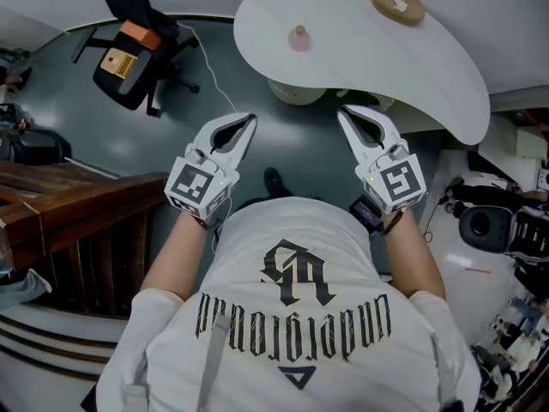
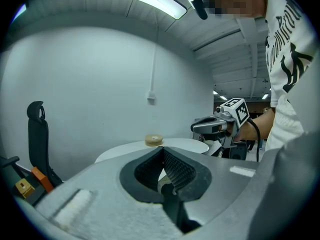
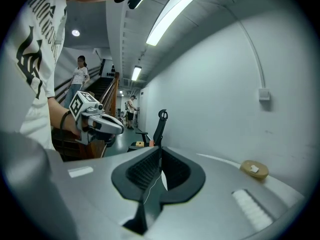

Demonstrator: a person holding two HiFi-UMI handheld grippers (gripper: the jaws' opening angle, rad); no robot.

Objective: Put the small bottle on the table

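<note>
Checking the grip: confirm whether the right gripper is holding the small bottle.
No: the right gripper has its jaws together and empty; the small bottle stands on the table.

One bottle (image 1: 299,38), one disc (image 1: 398,3), two grippers (image 1: 250,120) (image 1: 342,112)

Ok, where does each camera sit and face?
Head view: on the head, steeply down at the white table; shirt, left gripper, right gripper show.
Left gripper view: on the left gripper, along its shut jaws toward the table; right gripper, shirt show.
Right gripper view: on the right gripper, jaws shut, toward the table; left gripper shows.
All three share the wooden disc.
</note>
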